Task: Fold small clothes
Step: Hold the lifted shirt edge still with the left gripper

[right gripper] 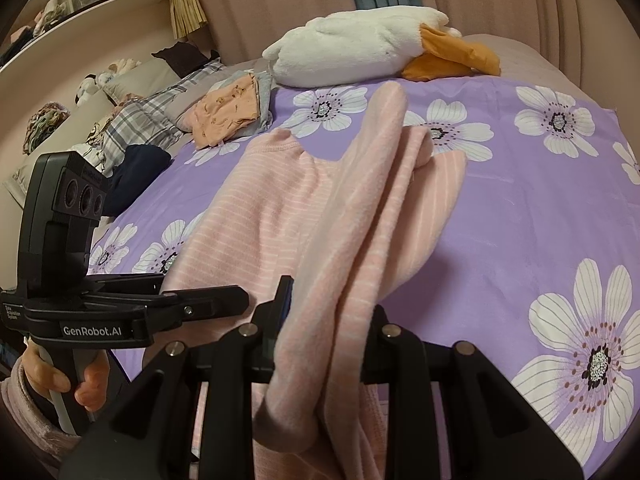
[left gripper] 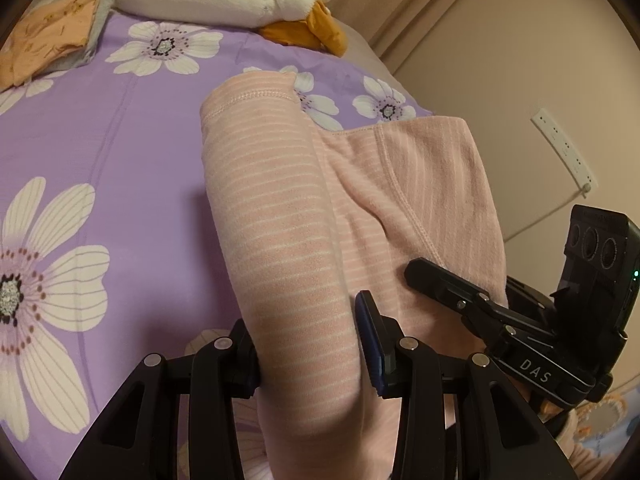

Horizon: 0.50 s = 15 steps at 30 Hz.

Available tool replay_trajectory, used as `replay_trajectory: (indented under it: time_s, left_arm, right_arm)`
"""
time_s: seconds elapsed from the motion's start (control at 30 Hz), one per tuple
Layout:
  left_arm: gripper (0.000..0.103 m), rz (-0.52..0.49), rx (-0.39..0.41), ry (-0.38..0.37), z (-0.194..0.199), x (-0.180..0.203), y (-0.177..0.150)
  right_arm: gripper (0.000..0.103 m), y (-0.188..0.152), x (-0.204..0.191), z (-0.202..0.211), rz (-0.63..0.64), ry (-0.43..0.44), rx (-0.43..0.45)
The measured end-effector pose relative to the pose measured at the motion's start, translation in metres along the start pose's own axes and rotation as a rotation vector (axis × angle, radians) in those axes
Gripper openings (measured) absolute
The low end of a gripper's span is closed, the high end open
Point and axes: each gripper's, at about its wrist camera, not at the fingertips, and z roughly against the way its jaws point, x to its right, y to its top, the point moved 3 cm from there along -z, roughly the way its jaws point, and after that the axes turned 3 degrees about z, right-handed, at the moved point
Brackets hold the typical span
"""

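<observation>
**Pink striped garment pinched at both ends over the flowered bed**

Left gripper (left gripper: 308, 344): jaws partly closed, clamped on a thick rolled fold of the pink striped garment (left gripper: 280, 208), blue pad pressed into the cloth on one side. Right gripper (right gripper: 324, 320): jaws narrower, pinched on a bunched edge of the same garment (right gripper: 352, 216), fabric draped over and down between the fingers. In the left wrist view, right gripper (left gripper: 436, 276) lying just beside, resting on the pink cloth; in the right wrist view, left gripper (right gripper: 224, 300) at the garment's near edge, held by a hand (right gripper: 60, 380) in a fuzzy pink sleeve.

Garment partly lifted, remainder spread on the purple floral bedspread (right gripper: 520, 216), stitched hem toward the far side. Beyond it, a white plush toy (right gripper: 352, 44) with orange parts at the head of the bed. To the left, a folded orange garment (right gripper: 224, 116) atop grey cloth, next to plaid fabric (right gripper: 140, 120) and a dark blue item (right gripper: 136, 176). White power strip (left gripper: 564, 144) on the wall.
</observation>
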Motion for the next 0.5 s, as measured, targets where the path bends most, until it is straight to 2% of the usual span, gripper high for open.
replay_trajectory:
  time_s: [0.5]
  left_arm:
    - [0.04,0.017,0.029,0.022,0.014,-0.003,-0.006]
  right_arm:
    - [0.026,0.01,-0.015,-0.01,0.037,0.013,-0.006]
